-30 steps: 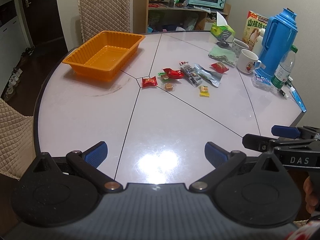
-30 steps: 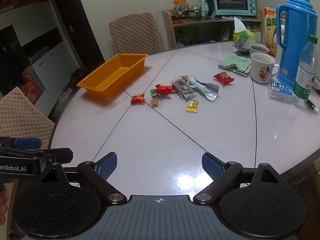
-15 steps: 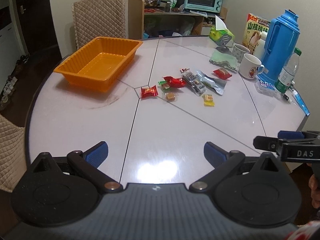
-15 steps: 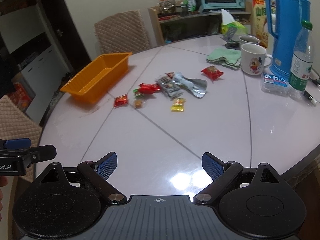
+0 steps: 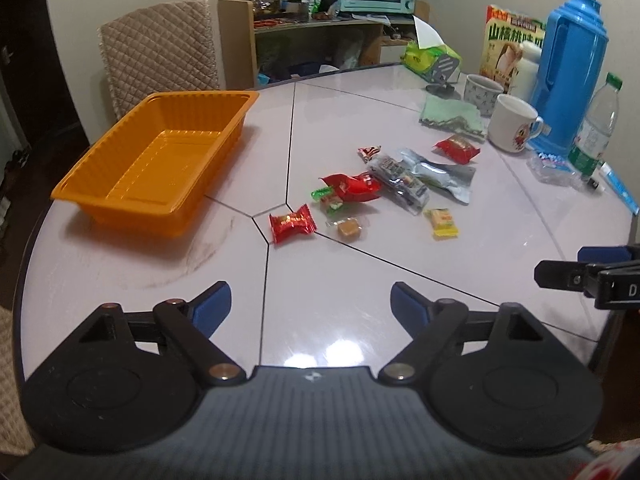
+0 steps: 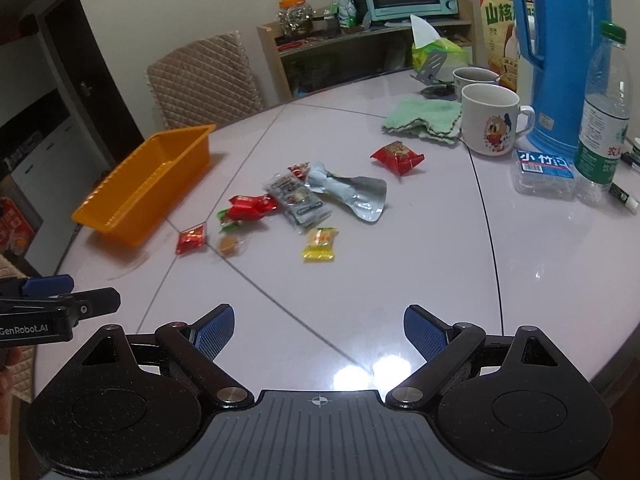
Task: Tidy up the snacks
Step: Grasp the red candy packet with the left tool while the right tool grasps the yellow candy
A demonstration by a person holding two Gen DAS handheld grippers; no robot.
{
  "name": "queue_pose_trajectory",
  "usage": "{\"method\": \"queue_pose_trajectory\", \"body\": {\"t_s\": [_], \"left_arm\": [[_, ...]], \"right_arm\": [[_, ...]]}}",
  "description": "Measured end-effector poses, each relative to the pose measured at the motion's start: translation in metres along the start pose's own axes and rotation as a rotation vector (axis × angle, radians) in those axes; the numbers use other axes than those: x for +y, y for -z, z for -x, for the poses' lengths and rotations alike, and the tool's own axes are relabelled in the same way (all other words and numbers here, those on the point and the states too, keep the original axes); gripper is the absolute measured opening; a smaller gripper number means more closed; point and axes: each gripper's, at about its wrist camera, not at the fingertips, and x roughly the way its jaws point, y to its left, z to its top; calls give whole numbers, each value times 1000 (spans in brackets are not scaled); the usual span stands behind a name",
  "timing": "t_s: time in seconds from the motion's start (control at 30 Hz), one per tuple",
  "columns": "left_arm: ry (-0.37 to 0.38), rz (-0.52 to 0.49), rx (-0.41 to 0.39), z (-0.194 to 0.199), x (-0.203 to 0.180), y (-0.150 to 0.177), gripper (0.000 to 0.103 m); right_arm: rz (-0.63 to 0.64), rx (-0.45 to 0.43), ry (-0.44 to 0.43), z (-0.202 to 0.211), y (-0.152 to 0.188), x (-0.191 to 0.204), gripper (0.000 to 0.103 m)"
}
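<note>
Tray [image 5: 152, 160], orange, sits at the left of the frame on the counter [image 5: 320, 280]; snacks [image 5: 384, 188] lie scattered at centre, apart from it. My left gripper [image 5: 310, 304] has jaws just narrowing, gripping nothing; my right gripper [image 6: 318, 326] gapes wide, likewise bare.

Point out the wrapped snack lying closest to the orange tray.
The red twist-wrapped candy, at the left end of the snack scatter where the table's seams meet; every other packet lies farther from the orange tray.
</note>
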Motion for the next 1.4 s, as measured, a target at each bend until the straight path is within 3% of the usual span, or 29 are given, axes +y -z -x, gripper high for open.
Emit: {"method": "queue_pose_trajectory", "body": {"t_s": [0.7, 0.83, 0.97, 1.3, 1.4], "left_arm": [[-37, -167, 45, -127, 21, -32, 60], [-32, -185, 48, -138, 22, -37, 56], [-16, -191, 50, -146, 22, -42, 42], [27, -207, 52, -151, 23, -48, 38], [44, -198, 59, -151, 24, -50, 26]], "right_arm": [[-30, 53, 60, -83, -27, -6, 91], [-35, 62, 70, -92, -31, -8, 91], [-40, 65, 76, -99, -35, -9, 91], [-14, 75, 81, -112, -39, -4, 91], [-6, 72, 79, -116, -40, -3, 91]]}}
